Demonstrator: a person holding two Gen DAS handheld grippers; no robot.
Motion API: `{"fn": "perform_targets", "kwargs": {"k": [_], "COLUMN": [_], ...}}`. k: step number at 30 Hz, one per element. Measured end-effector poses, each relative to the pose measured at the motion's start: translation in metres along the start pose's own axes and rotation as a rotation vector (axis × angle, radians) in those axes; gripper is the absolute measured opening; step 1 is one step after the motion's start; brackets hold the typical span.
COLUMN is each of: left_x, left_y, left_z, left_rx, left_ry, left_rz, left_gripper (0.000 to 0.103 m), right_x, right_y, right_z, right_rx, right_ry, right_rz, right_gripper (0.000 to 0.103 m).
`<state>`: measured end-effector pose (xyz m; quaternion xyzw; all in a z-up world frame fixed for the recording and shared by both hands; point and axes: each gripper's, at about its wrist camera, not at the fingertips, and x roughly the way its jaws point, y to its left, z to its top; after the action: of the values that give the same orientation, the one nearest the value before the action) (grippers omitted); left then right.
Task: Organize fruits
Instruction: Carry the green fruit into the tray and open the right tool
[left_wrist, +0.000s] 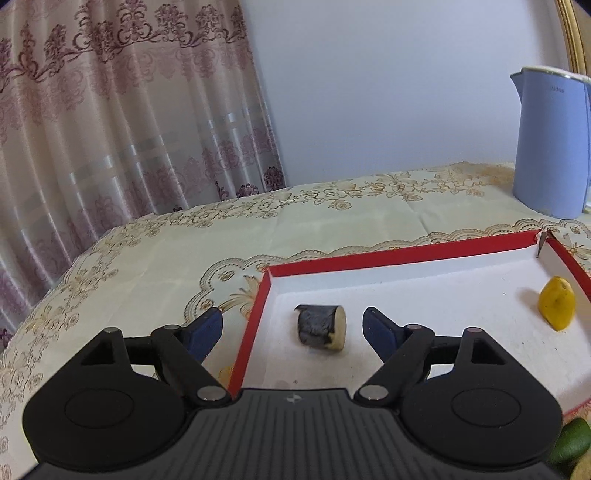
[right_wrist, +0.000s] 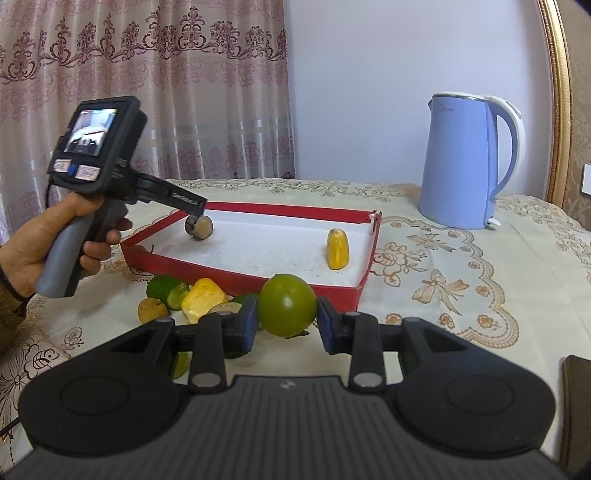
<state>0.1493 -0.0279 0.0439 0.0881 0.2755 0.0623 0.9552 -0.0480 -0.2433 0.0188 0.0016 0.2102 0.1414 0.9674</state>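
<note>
My left gripper (left_wrist: 291, 328) hangs with jaws apart around a dark banana piece (left_wrist: 322, 326) lying in the red box (left_wrist: 388, 255). My right gripper (right_wrist: 283, 325) clamps a green lime (right_wrist: 287, 305) above the table (right_wrist: 461, 266), near the box's front wall.

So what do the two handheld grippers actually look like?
Both match: black ribbed body, two round black discs, black linkage arms with silver pivot pins, blue pads on the fingers. The left gripper and right gripper each carry a small pale logo. Seen from the right wrist, the left unit has a grey pistol handle, a small lit screen with buttons below, and a black cable.
</note>
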Motion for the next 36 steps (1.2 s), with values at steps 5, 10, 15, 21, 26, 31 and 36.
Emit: {"fn": "perform_targets", "kwargs": {"k": [5, 10, 15, 21, 26, 31, 36], "left_x": [-0.011, -0.017, -0.024, -0.034, -0.043, -0.047, -0.048], "left_y": [0.007, 0.008, 0.016, 0.028, 0.039, 0.045, 0.048], "left_z": [-0.01, -0.026, -0.042, -0.057, -0.057, -0.06, -0.069], "left_rx": [-0.017, -0.017, -0.05, -0.082, -0.113, -0.118, -0.13], "left_ry": [0.01, 0.028, 0.044, 0.042, 0.04, 0.052, 0.072], "left_rz": [-0.005, 0.006, 0.011, 0.037, 0.032, 0.043, 0.041], "left_gripper": [0.083, 0.083, 0.083, 0.09, 0.092, 0.092, 0.092], "right_x": [0.002, 0.008, 0.017, 0.033, 0.054, 0.083, 0.12], "right_y": [0.004, 0.004, 0.001, -0.006, -0.003, -0.007, -0.021], "right_z": [0.004, 0.014, 0.027, 0.043, 0.059, 0.079, 0.093], "right_rx": [-0.014, -0.031, -0.048, -0.027, -0.047, -0.03, 0.022], "right_ry": [-0.004, -0.01, -0.011, -0.017, -0.011, 0.002, 0.041], "right_rz": [0.002, 0.006, 0.003, 0.02, 0.033, 0.05, 0.049], "right_gripper": [0.032, 0.032, 0.032, 0.032, 0.032, 0.032, 0.032]}}
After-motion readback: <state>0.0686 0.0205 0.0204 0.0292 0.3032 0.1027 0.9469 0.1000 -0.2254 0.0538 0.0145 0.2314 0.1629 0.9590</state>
